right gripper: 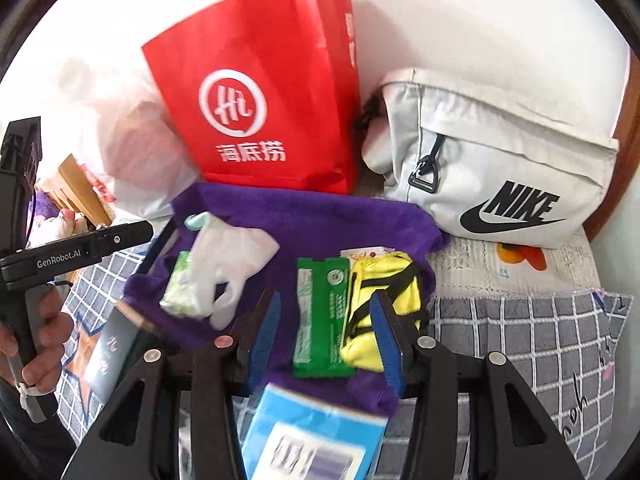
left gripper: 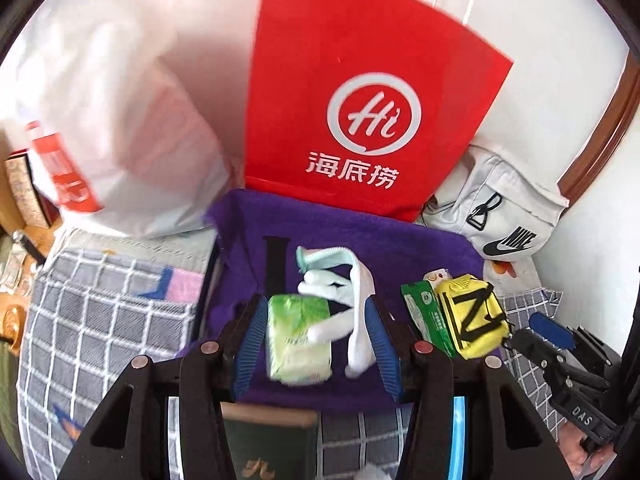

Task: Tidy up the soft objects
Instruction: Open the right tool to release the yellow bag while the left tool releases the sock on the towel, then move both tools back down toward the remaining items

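Observation:
A purple towel (left gripper: 400,248) lies spread on the bedding. On it rest a light green tissue pack (left gripper: 298,340) and a white glove with mint trim (left gripper: 340,292). My left gripper (left gripper: 316,304) hovers open above these two, its pads clear of them. To the right lie a dark green tissue pack (right gripper: 320,316) and a yellow pouch with black straps (right gripper: 384,300). My right gripper (right gripper: 325,298) stands open over that pair, holding nothing. The left wrist view also shows the yellow pouch (left gripper: 472,316) and the right gripper's blue fingertip (left gripper: 550,330) at the far right.
A red paper bag (left gripper: 360,92) stands behind the towel, with a white plastic bag (left gripper: 132,128) on its left and a white Nike bag (right gripper: 500,168) on its right. Grey checked bedding (right gripper: 520,340) surrounds the towel. A blue packet (right gripper: 312,432) and a dark booklet (left gripper: 268,444) lie at the near edge.

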A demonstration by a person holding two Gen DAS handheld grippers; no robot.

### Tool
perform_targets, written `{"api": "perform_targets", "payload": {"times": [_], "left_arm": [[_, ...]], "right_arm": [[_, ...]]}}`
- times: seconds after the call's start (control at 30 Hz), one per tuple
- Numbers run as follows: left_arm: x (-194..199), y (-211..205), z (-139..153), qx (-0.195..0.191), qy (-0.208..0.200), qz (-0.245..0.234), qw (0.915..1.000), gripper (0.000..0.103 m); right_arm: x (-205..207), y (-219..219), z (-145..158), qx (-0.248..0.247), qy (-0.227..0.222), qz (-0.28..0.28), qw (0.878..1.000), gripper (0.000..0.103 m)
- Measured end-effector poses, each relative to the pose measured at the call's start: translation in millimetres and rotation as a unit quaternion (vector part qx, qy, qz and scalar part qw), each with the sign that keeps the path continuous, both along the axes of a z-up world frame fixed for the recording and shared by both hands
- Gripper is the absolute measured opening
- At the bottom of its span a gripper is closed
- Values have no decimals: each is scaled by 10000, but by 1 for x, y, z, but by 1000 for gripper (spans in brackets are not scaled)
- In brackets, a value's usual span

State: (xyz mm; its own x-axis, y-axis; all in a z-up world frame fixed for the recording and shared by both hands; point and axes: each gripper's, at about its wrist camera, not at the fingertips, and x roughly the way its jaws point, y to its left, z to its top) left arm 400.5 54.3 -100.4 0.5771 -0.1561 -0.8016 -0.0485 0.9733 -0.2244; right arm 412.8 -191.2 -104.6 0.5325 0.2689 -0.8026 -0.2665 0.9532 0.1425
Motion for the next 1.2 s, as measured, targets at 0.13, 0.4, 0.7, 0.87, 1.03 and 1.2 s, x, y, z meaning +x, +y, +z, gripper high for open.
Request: {"api": "perform_targets", "payload": {"times": [0.13,0.4,0.7,0.87,1.03,1.2], "left_arm": [[-30,3,9,-48,-139,-21,9999,48],[-95,4,27,-289,-289,-327,9986,48],[-157,12,34,-215,-453,-253,9984,48],[-180,29,17,-296,-321,-59,9990,48],[-197,39,-1,-292,-195,46,9994,48],[-213,50,-15,-99,-152,65,9998,48]], "right_arm": [[-29,6,10,45,-88,-28,9999,52],[-98,18,17,11,-118,-10,9999,52],[-163,33,14,183,-37,188,9996,52],[-192,48,6,204,30,473,9987,52],[-211,65,-8,200,140,666,9975,52],[-221,88,-28,123,215,886,9958,54]]}}
